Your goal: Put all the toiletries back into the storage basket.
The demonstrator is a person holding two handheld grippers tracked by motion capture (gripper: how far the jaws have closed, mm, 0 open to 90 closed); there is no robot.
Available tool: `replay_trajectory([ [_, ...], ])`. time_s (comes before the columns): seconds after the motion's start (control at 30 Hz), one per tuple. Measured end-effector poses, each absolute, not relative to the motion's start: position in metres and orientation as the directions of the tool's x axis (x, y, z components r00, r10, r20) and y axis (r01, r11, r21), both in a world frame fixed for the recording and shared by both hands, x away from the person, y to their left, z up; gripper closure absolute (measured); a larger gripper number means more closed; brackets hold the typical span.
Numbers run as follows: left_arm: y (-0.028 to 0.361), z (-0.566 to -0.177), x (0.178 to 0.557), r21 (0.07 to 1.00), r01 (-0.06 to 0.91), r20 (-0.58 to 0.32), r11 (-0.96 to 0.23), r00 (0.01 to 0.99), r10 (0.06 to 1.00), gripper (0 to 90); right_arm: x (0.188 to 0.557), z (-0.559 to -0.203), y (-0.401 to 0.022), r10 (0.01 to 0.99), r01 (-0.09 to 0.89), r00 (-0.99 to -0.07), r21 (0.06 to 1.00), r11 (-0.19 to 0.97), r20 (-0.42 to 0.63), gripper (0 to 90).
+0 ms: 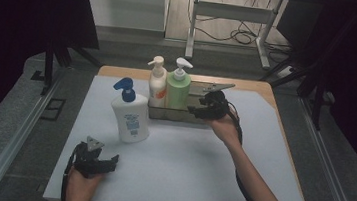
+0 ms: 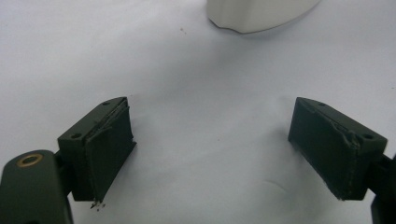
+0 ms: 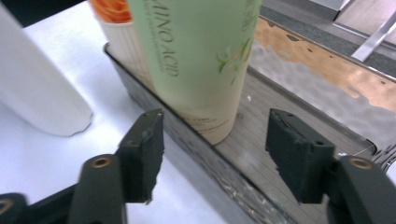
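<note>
A green pump bottle [image 1: 178,88] [image 3: 201,60] stands upright in a clear tray [image 1: 170,113] [image 3: 289,107], beside a cream pump bottle with an orange label [image 1: 157,85] [image 3: 119,32]. My right gripper [image 1: 194,111] [image 3: 218,145] is open at the tray's front rim, just short of the green bottle, with nothing pressed between its pads. On the mat left of the tray stands a white bottle with a blue pump [image 1: 130,115] [image 3: 37,88] [image 2: 259,14]. Near the front left edge, my left gripper [image 1: 111,162] [image 2: 210,149] is open and empty, low over the mat.
A white mat [image 1: 194,167] covers the wooden table [image 1: 263,88]. The right half of the tray holds nothing. A cable trails from the right gripper along the forearm. Beyond the table stand a metal frame and cables on the floor.
</note>
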State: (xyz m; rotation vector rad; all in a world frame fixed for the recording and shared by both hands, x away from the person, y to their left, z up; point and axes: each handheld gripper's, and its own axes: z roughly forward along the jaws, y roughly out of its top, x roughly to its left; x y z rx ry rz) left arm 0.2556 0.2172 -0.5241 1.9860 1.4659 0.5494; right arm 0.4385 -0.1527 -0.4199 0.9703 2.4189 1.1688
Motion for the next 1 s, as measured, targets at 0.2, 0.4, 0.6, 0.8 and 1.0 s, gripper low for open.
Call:
replay_trajectory([
  [0.2, 0.217, -0.524, 0.256, 0.682, 0.702, -0.024, -0.206, 0.303, 0.953, 13.3, 0.423, -0.416, -0.158, 0.659, 0.418, -0.752, 0.781, 0.464, 0.012, 23.8],
  [0.4, 0.217, -0.524, 0.256, 0.682, 0.702, -0.023, -0.207, 0.303, 0.953, 13.2, 0.407, -0.412, -0.161, 0.637, 0.385, -0.771, 0.786, 0.484, -0.014, 13.5],
  [0.6, 0.217, -0.524, 0.256, 0.68, 0.704, -0.023, -0.206, 0.302, 0.953, 13.3, 0.391, -0.411, -0.164, 0.623, 0.363, -0.781, 0.782, 0.508, -0.043, 6.0],
  [0.8, 0.217, -0.524, 0.256, 0.679, 0.704, -0.024, -0.206, 0.301, 0.953, 13.3, 0.375, -0.414, -0.172, 0.608, 0.353, -0.793, 0.78, 0.517, -0.045, 0.0],
  [1.0, 0.217, -0.523, 0.256, 0.673, 0.712, -0.028, -0.199, 0.293, 0.956, 13.3, 0.362, -0.415, -0.182, 0.6, 0.344, -0.798, 0.775, 0.53, -0.056, 0.0],
])
